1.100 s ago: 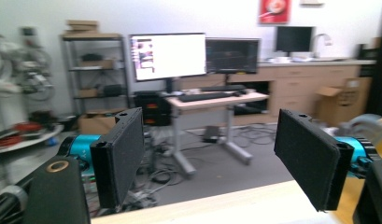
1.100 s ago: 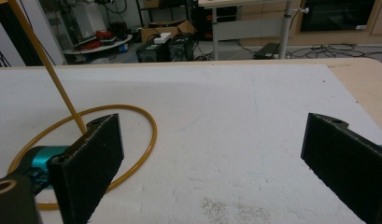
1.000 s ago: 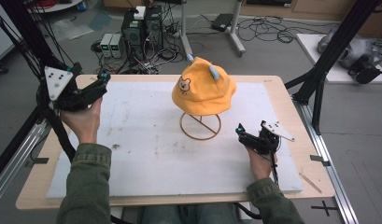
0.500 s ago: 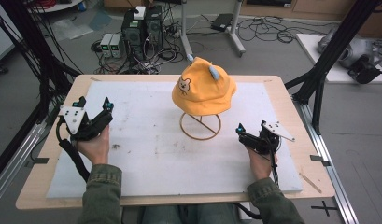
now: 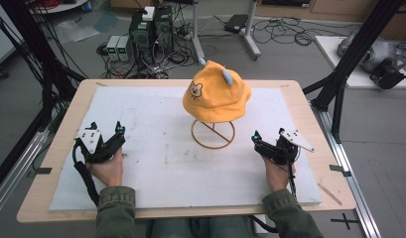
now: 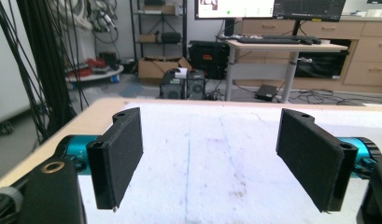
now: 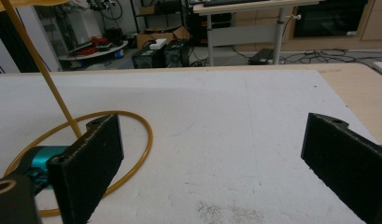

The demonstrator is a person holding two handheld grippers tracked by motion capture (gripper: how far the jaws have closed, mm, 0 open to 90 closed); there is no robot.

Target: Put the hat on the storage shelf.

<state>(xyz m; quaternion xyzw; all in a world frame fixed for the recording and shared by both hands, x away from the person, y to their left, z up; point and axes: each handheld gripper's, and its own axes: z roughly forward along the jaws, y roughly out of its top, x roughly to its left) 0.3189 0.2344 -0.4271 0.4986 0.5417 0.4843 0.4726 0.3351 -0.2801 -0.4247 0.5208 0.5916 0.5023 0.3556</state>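
A yellow bucket hat (image 5: 216,91) with a bear face and small blue ears sits on a gold wire stand (image 5: 213,134) at the middle of the white mat (image 5: 166,168). My left gripper (image 5: 107,127) rests low on the mat's left side, open and holding nothing. In the left gripper view its jaws (image 6: 216,158) stand wide apart over bare mat. My right gripper (image 5: 268,134) lies just right of the stand's ring, open. The right gripper view has its jaws (image 7: 212,158) spread, with the wire stand (image 7: 149,135) beside the left pad and its slanted rod (image 7: 39,65) rising to the hat.
The mat covers a wooden table (image 5: 56,148) with bare edges all round. Black frame posts (image 5: 339,79) rise at the table's right and left sides. Computers (image 5: 151,27) and cables lie on the floor beyond the far edge.
My left gripper came down from a raised spot at the table's far left and now rests on the mat, closer to the person. The right gripper has barely moved.
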